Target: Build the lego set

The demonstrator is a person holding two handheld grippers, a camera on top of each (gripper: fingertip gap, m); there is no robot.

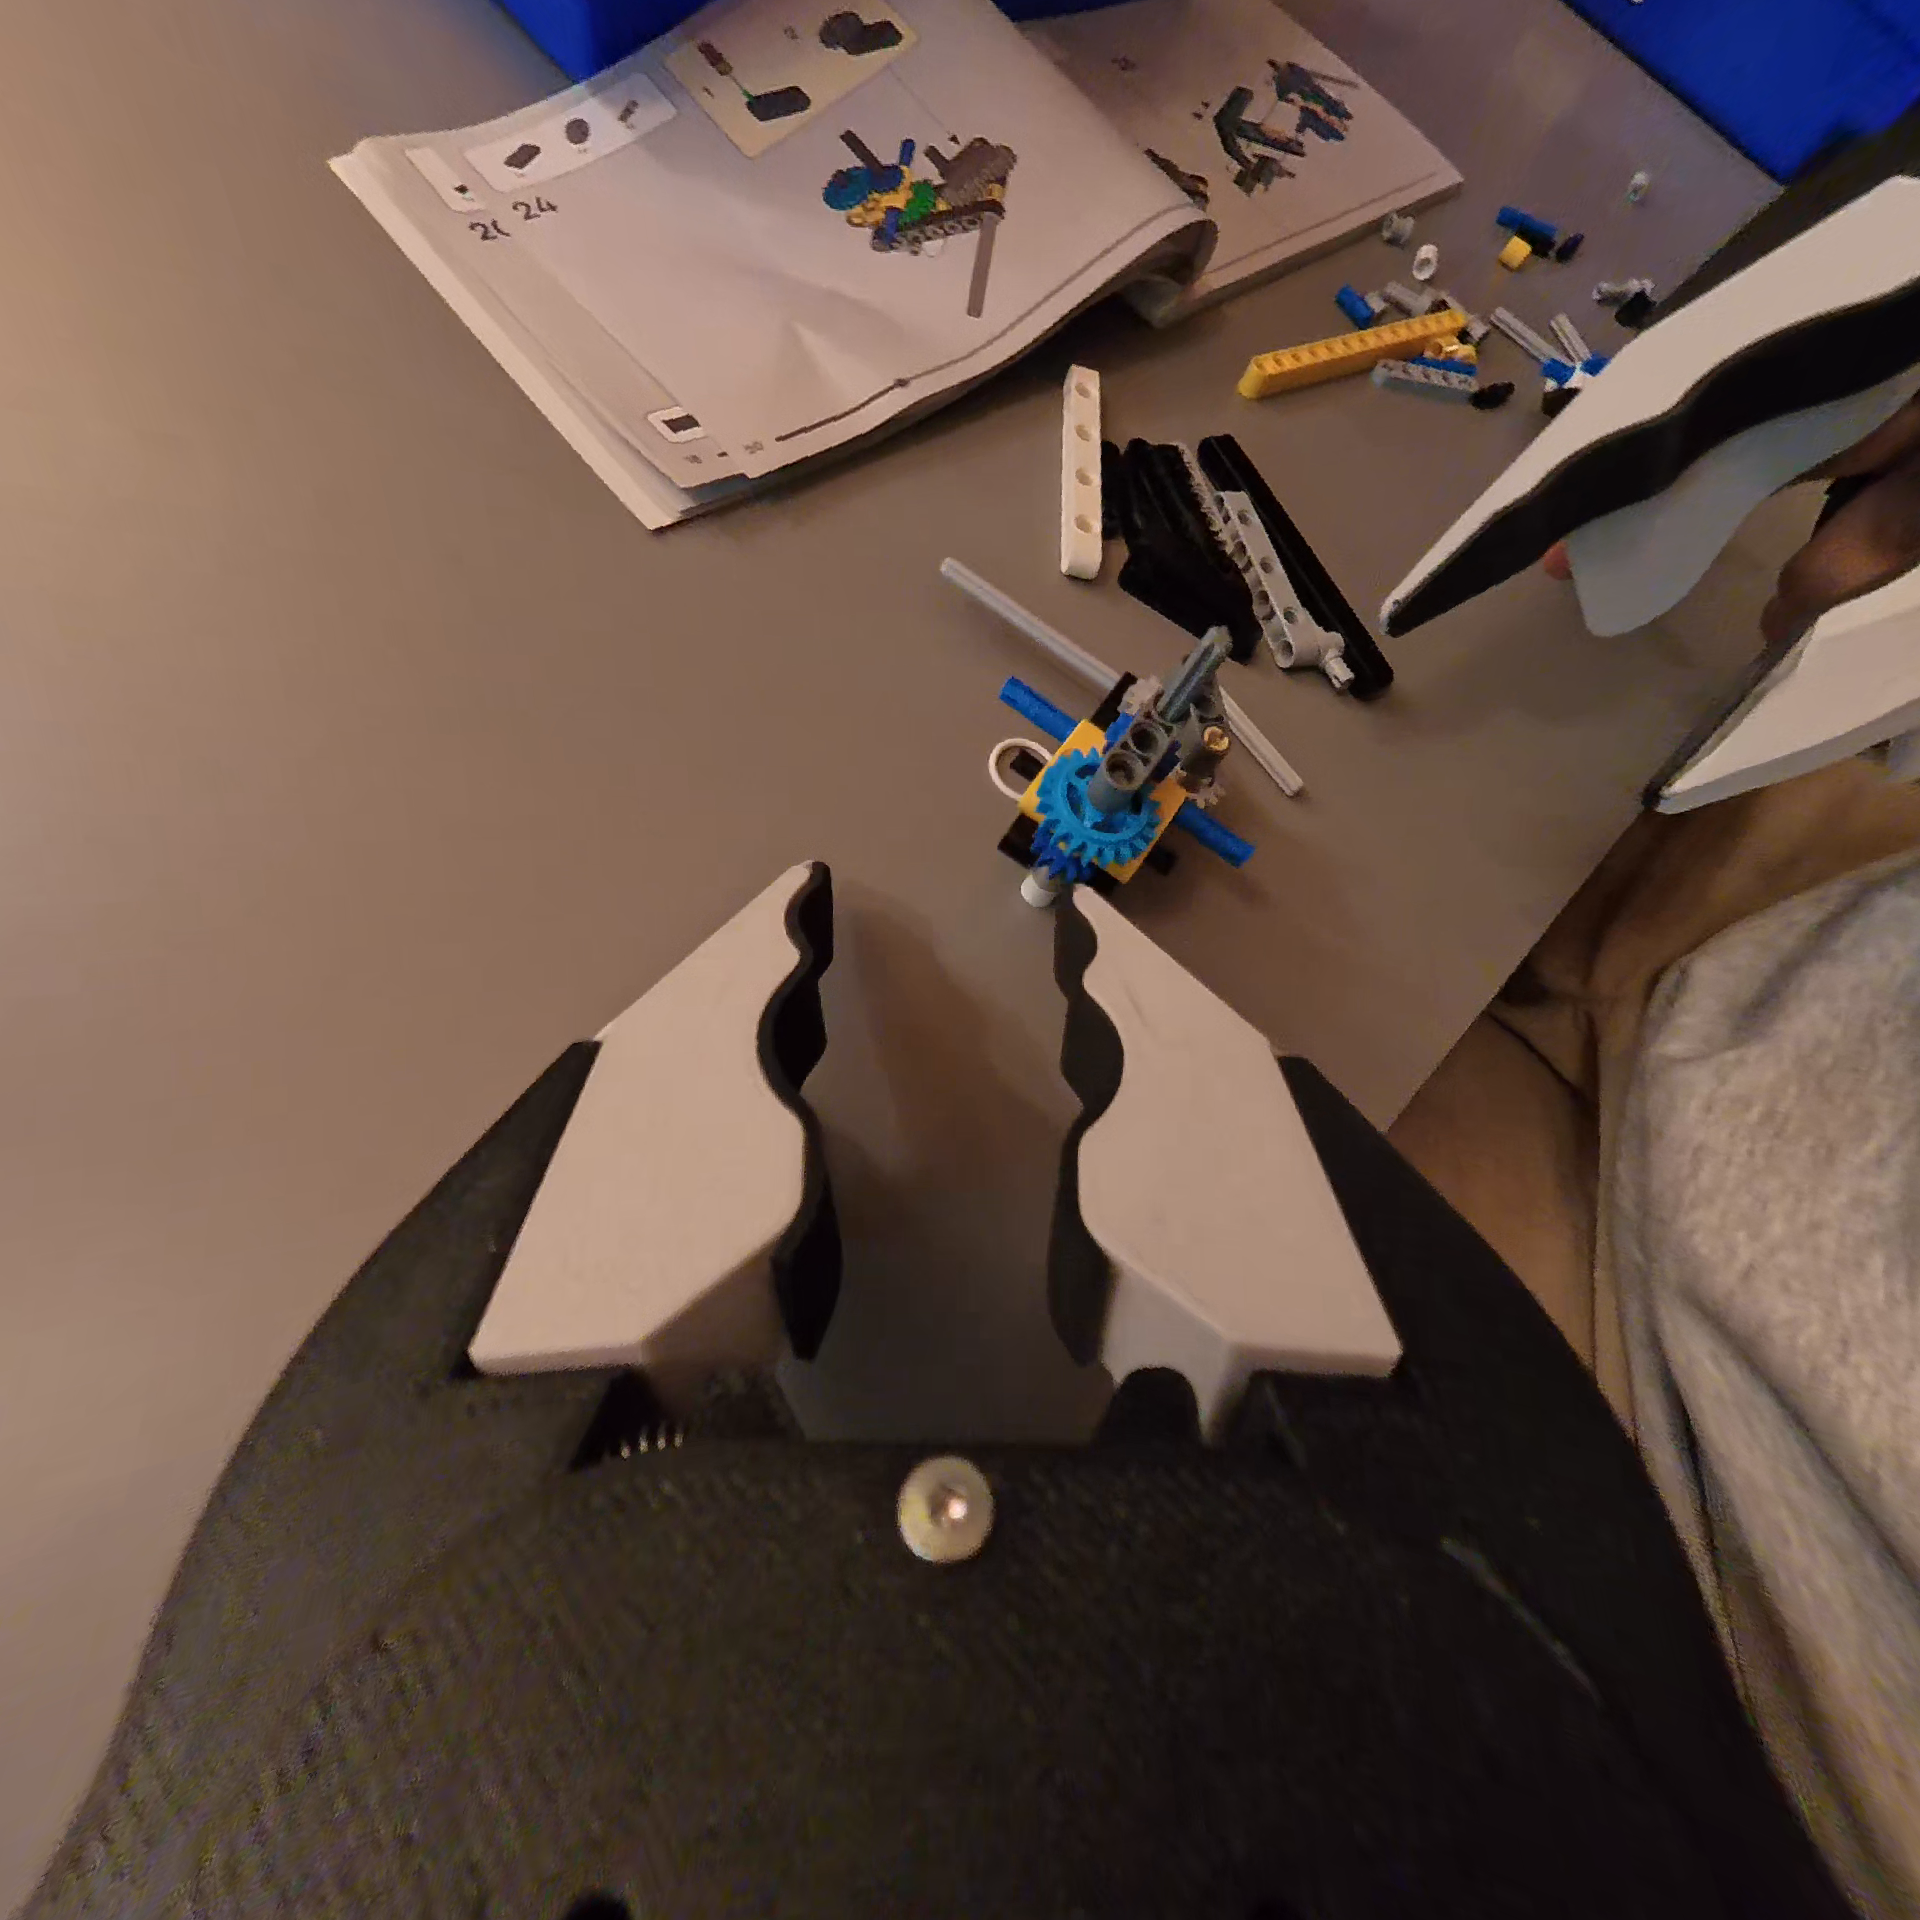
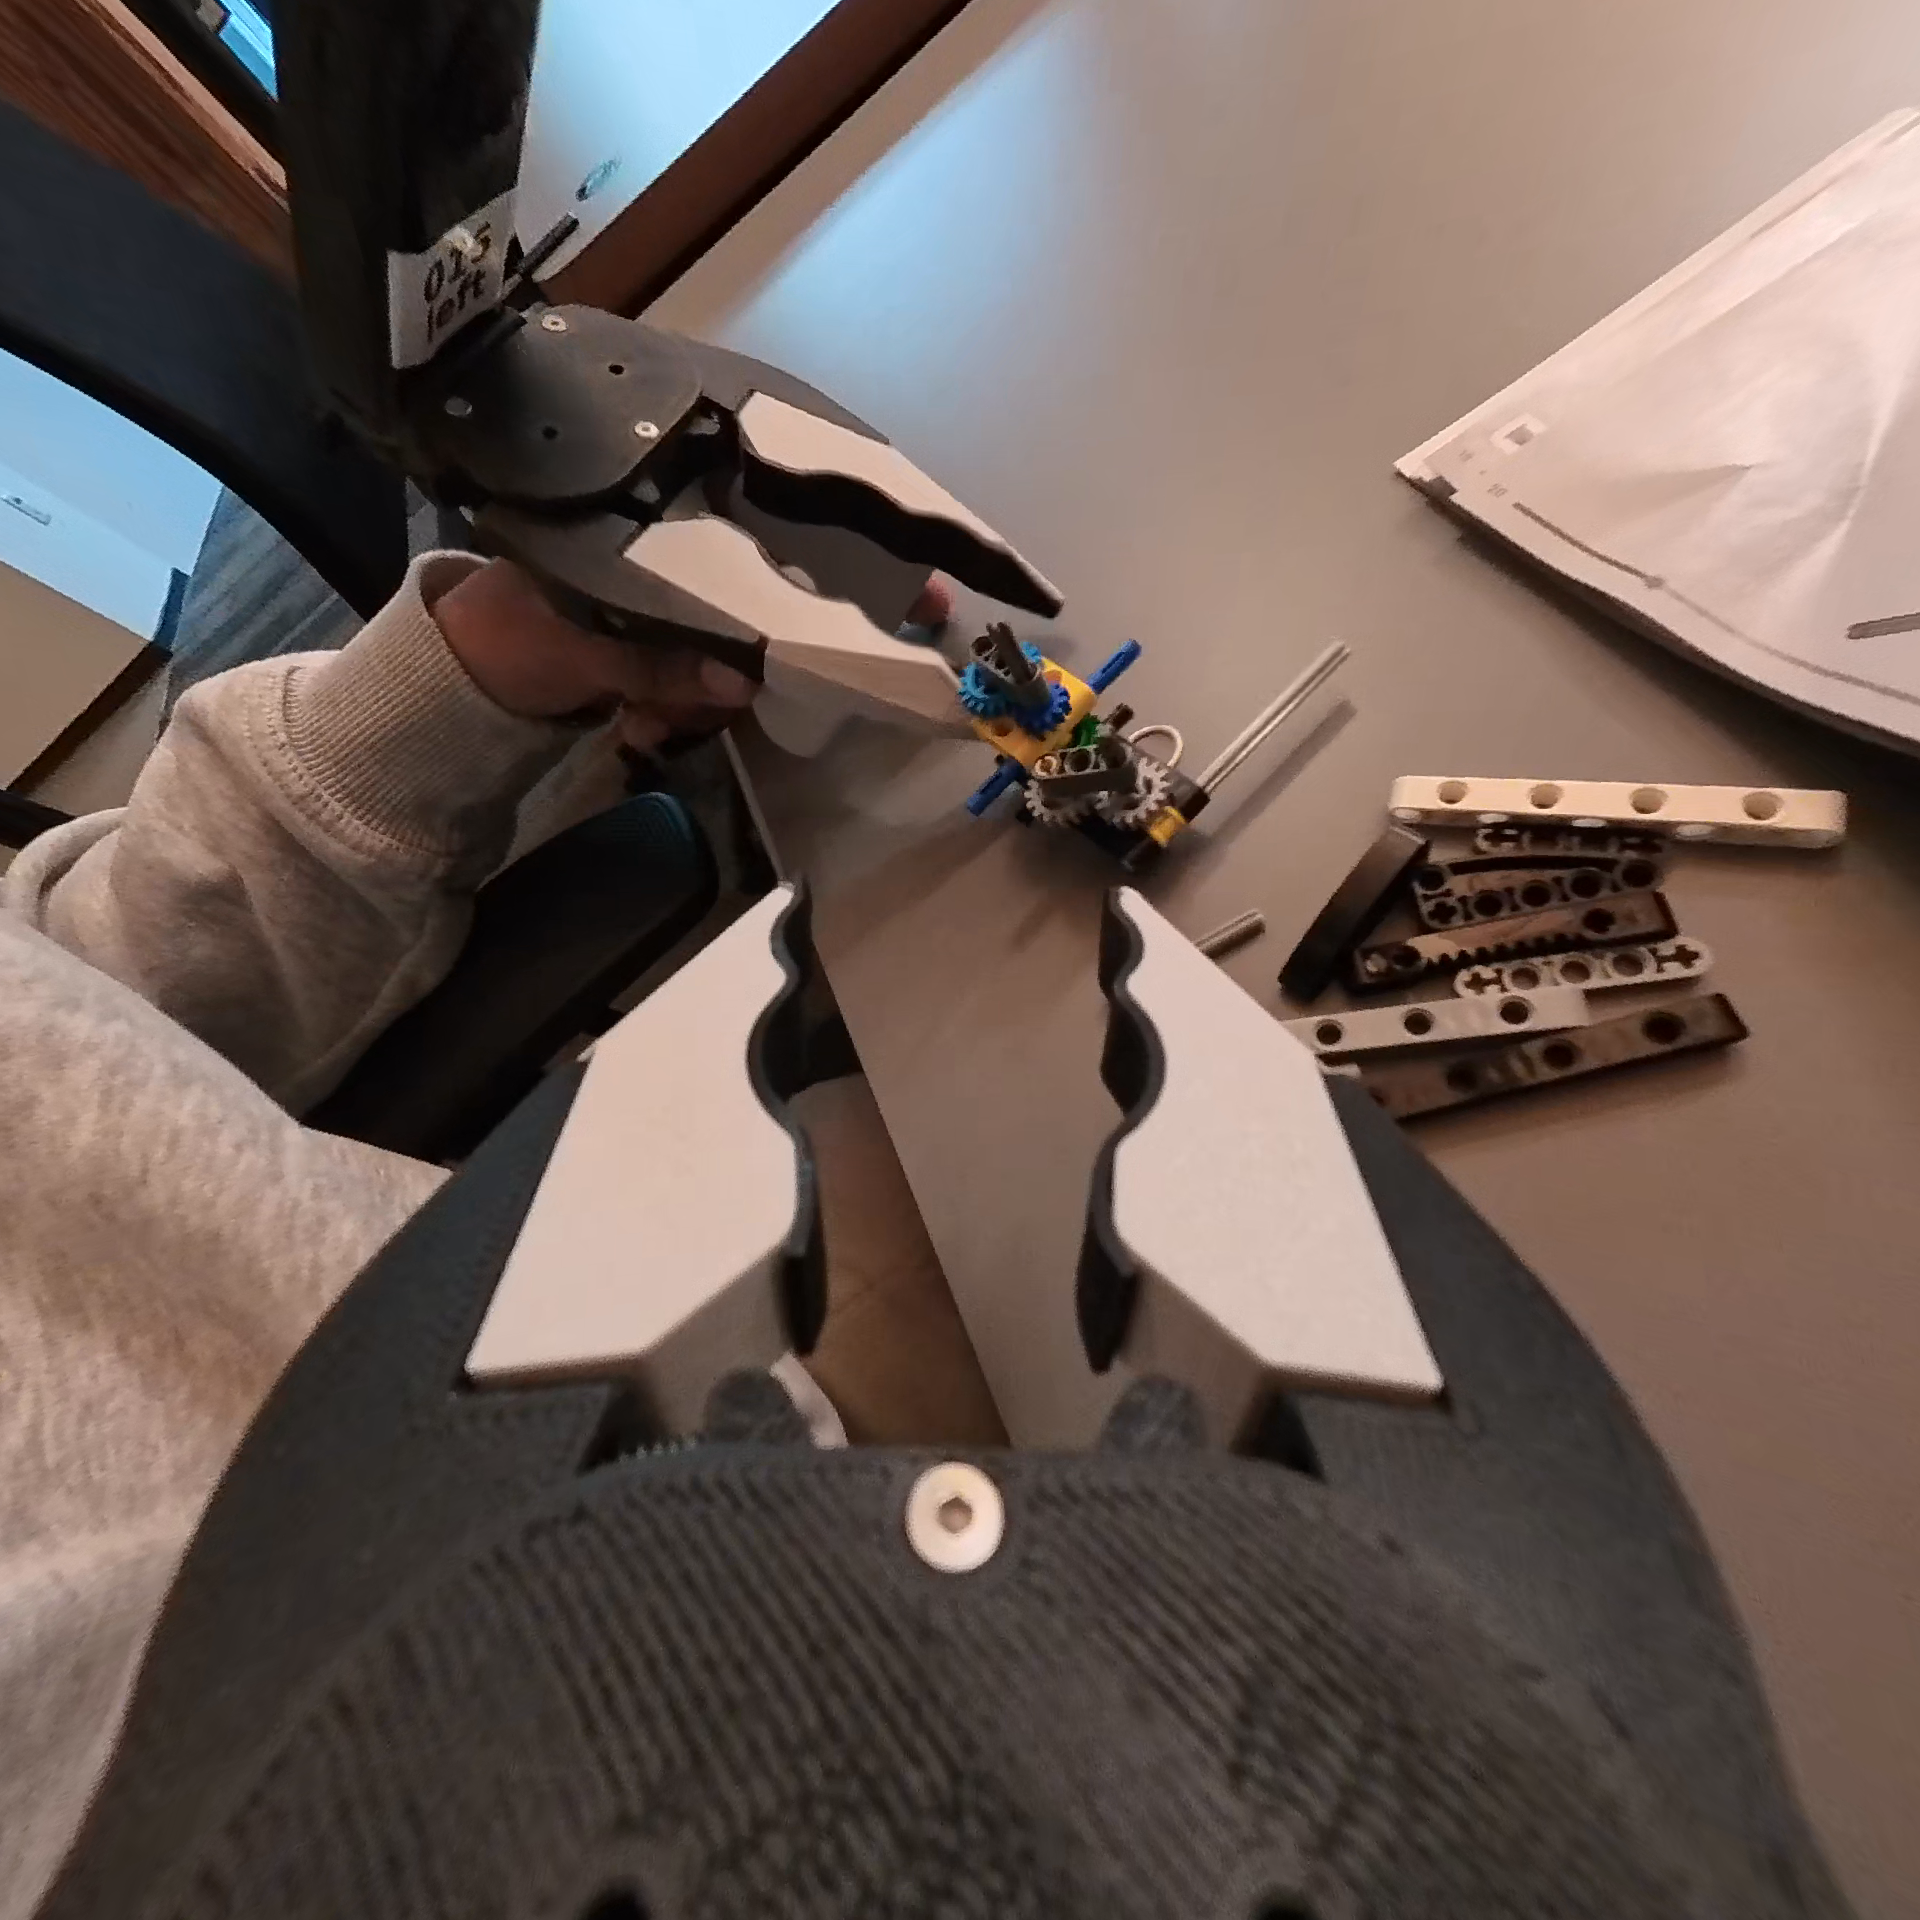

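From my seat, the left tool (image 1: pixel 940 894) hangs spread and empty just short of the small gear assembly (image 1: pixel 1117 774), its right fingertip close to the white pin at the model's near end (I cannot tell whether it touches). That assembly sits on the grey desk (image 1: pixel 416 831) near the front edge, with the open instruction booklet (image 1: pixel 790 270) well beyond it. I judge we are in the middle of the build, between part placements: the sub-model is part-made, nothing is gripped, and the next move calls for steadying the model with one tool while the other fetches a piece. The blue axle (image 1: pixel 1127 774) through the yellow block gives the model's long axis, lying flat across the desk, while a grey axle stands up and tilts away above the blue gear. Just past it is the pile of black and grey beams (image 1: pixel 1236 551), with a white beam (image 1: pixel 1081 473) beside it and small loose parts (image 1: pixel 1455 312) farther off. The right tool (image 2: pixel 956 904) is spread too, empty, hovering above the desk edge and aimed toward the assembly.
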